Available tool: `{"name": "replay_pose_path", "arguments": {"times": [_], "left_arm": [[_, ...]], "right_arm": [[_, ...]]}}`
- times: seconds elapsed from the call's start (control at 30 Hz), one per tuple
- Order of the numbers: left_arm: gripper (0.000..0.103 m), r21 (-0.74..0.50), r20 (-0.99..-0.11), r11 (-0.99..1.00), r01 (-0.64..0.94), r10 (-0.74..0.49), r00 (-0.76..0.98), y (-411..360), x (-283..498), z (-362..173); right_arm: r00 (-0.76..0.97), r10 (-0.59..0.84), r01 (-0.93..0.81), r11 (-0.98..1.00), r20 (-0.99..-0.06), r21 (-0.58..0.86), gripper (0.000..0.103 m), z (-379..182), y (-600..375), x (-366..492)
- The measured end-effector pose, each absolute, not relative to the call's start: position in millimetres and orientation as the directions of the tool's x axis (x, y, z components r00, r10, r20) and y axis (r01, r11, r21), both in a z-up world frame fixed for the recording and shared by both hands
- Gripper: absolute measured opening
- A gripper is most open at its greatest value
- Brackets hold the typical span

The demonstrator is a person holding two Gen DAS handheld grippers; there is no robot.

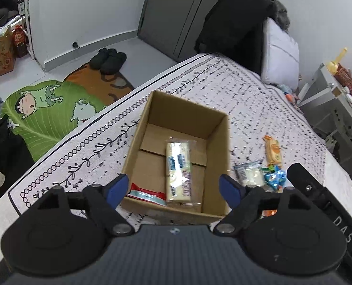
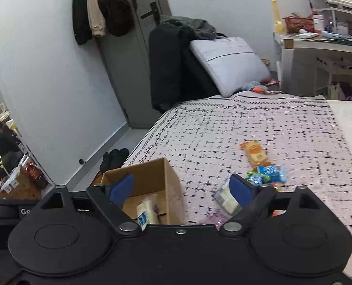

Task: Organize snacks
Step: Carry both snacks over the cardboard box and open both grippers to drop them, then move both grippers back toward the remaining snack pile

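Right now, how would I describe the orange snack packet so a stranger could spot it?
Start at the open brown cardboard box on the patterned white bedspread. To its right lies a small cluster of wrapped snacks. The flat orange rectangular packet is the farthest one, lying past the crinkly blue wrappers.

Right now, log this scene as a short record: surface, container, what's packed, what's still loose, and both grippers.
surface: bed cover, white with black pattern
container: open cardboard box on the bed cover
in box: long pale snack pack; red and white packet at the near left corner
still loose: orange packet, blue wrapped candies, clear white packet, all on the bed cover right of the box
left gripper: open, empty, above the box
right gripper: open, empty, near the loose snacks
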State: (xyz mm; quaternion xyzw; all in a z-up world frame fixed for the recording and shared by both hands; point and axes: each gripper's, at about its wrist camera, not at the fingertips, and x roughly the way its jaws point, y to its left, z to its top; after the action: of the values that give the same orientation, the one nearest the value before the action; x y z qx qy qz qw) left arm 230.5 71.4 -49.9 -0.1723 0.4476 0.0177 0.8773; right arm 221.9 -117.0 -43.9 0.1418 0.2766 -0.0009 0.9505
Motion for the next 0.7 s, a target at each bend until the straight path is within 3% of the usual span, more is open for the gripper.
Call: {"name": "replay_pose_path", "arguments": {"times": [0.13,0.33,0.7], "left_arm": [[0.087,-0.290,-0.772,0.943,-0.163,-0.130,0.622,61,220,-40],[0.102,-0.301,-0.747,0.944,-0.135,-0.145,0.649,45,202,-30],[0.103,-0.290,-0.715,0.951,-0.108,-0.140,0.685,17,171,-16]], "right_arm": [[0.861,0.059,0.095,0.957,-0.506,0.273,0.095,-35,-132,209],[0.879,0.027,0.109,0.960,-0.477,0.257,0.100,-23,-151,190],[0.874,0.024,0.115,0.960,-0.486,0.254,0.103,-14,-178,165]]}}
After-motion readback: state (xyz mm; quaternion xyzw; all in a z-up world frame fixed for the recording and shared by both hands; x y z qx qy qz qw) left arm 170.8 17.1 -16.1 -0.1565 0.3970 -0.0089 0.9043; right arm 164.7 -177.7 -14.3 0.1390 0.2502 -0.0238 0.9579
